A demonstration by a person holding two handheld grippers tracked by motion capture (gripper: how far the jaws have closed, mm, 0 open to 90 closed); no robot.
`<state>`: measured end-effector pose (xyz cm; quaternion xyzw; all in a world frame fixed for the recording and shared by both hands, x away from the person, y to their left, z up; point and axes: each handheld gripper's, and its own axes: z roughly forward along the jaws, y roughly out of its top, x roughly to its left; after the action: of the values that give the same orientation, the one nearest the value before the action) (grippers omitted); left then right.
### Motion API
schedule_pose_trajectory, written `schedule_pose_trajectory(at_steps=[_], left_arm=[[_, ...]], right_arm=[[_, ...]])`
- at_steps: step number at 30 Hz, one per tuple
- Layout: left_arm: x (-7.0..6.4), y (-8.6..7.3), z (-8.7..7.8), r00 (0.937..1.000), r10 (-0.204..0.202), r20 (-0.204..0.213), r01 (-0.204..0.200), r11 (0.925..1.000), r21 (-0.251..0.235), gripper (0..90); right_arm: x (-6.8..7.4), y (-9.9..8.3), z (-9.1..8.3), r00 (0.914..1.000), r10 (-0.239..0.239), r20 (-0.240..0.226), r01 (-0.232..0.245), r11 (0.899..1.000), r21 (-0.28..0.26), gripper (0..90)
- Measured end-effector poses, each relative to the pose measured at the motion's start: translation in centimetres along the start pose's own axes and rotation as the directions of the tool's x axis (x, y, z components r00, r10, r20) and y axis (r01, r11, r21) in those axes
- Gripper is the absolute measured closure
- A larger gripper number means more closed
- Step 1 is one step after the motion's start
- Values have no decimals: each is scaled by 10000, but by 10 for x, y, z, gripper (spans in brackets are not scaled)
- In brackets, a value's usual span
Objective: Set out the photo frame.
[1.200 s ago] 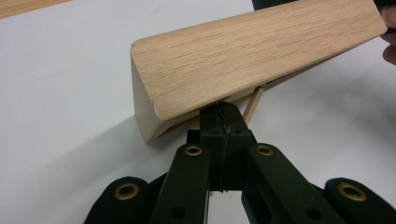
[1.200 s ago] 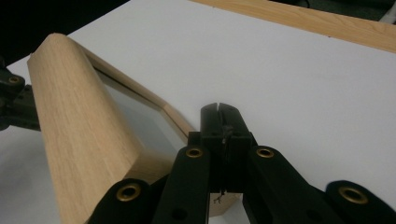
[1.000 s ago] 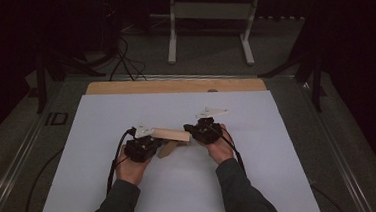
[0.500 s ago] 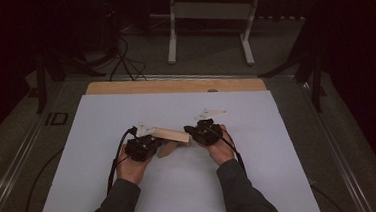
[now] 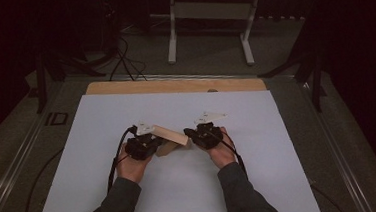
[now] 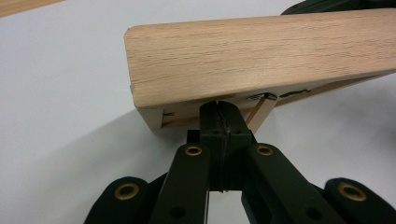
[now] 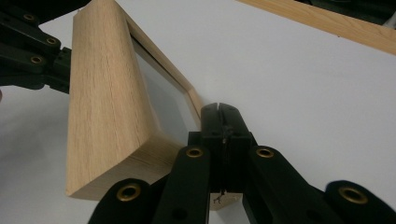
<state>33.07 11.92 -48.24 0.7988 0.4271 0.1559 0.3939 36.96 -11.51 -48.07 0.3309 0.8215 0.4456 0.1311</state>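
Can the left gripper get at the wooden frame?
Probably yes. The left gripper already sits at the wooden frame, its jaws closed right against the frame's lower edge. Nothing lies between them. The right gripper is at the other end.

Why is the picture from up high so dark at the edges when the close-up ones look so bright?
In the high view, light falls mainly on the white table sheet, and the floor around it sinks into darkness. In the left gripper view, the wooden frame is lit evenly and its grain is sharp. In the right gripper view, the near black jaws look soft, and the frame casts a faint shadow beneath it.
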Motion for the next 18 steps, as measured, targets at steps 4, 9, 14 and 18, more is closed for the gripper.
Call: schedule_pose_trajectory(at_steps=[4, 9, 14, 18], left_arm=[[-2, 0, -1, 10000, 48, 30, -48, 10000, -5, 896], [-6, 1, -3, 9998, 76, 163, -74, 9999, -83, 896], [-12, 3, -4, 9993, 247, 281, -245, 9997, -95, 897], [-16, 3, -4, 9988, 331, 356, -328, 9994, -92, 896]], right_arm=[[0, -1, -1, 10000, -29, 9, 29, 10000, 3, 896], [1, -2, -2, 10000, -13, -7, 13, 10000, -33, 896], [2, -3, -3, 10000, -30, -3, 30, 10000, -42, 896], [3, -3, -3, 10000, -31, 6, 31, 10000, -66, 896]])
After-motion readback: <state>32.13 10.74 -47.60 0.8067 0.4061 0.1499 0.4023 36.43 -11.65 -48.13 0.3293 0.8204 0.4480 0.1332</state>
